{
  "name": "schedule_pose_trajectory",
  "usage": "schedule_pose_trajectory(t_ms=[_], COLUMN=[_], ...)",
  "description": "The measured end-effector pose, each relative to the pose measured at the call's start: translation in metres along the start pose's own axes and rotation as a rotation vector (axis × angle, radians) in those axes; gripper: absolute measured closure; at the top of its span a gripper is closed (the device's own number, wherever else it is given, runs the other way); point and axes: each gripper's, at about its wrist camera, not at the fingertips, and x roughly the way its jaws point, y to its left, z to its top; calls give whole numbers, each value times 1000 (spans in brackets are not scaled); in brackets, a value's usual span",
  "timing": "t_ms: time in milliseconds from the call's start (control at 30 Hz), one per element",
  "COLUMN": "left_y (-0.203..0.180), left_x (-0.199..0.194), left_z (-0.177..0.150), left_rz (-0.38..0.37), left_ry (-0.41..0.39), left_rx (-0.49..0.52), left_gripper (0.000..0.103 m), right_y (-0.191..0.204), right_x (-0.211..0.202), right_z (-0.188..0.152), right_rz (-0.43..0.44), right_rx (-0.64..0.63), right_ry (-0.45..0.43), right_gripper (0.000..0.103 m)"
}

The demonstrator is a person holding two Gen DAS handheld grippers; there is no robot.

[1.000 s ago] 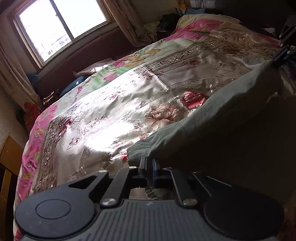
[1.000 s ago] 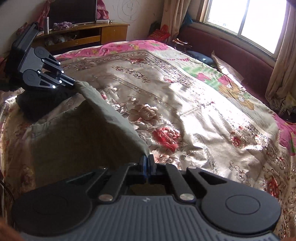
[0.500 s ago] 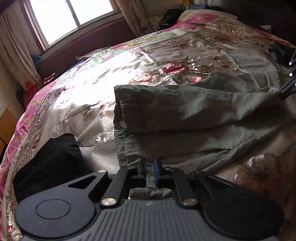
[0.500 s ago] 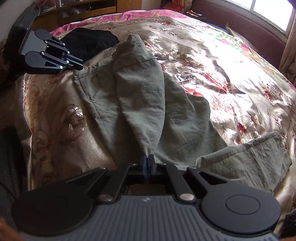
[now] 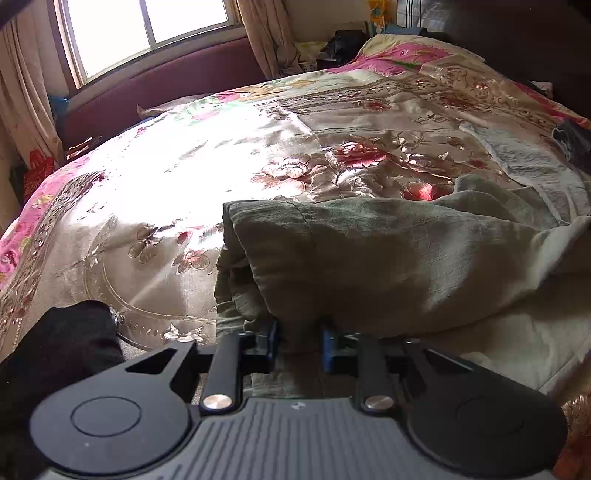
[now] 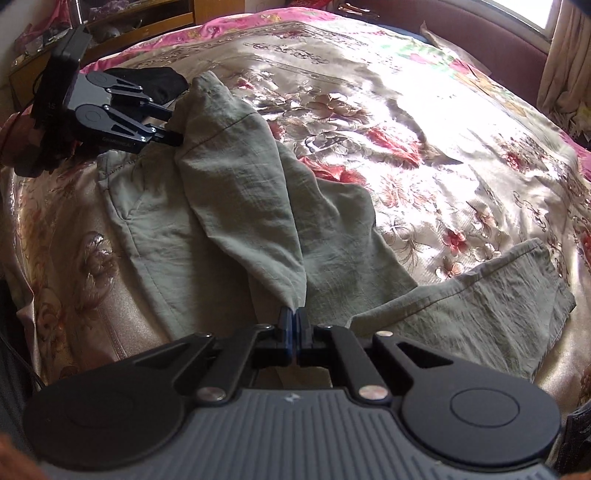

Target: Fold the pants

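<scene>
The grey-green pants lie on the flowered bedspread, one leg folded back over the waist end, the other leg spread to the right. My left gripper stands open with a fold of the pants between its jaws; in the right wrist view it sits at the far end of the folded leg. My right gripper is shut on the near end of that folded leg.
A black garment lies on the bed left of my left gripper, also in the right wrist view. A wooden cabinet stands beyond the bed's far corner. A window and dark red headboard lie behind.
Both grippers have brought the lifted leg down onto the pants. My left gripper's jaws have opened and let go of the cloth. My right gripper stays shut.
</scene>
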Motion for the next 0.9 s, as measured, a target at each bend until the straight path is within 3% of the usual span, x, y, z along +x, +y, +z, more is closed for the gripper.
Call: schedule_pose_trajectory(t_ms=[267,467,567,733,900], left_y=[4,13,16,11,6], left_x=[-44,-101,-107,-85,-83], left_z=[6,-2,-22,-58,-60], left_rz=[-11,25,67,79,18], left_ry=[-42,-85,-51,38,1], left_rx=[-20,-32,-43,-84,-111], left_gripper=[82,82,83,84,78], right_y=[2,42,59,76,74], right_x=[-26,-61,-51,-7,-4], right_z=[7,6,-1,-23,-28], right_rz=[11,88,151,97,85], right_rx=[20,-36,-38,-101,-109], right_ry=[-60,-122,-90,17,41], right_gripper=[101,101,101,101,100])
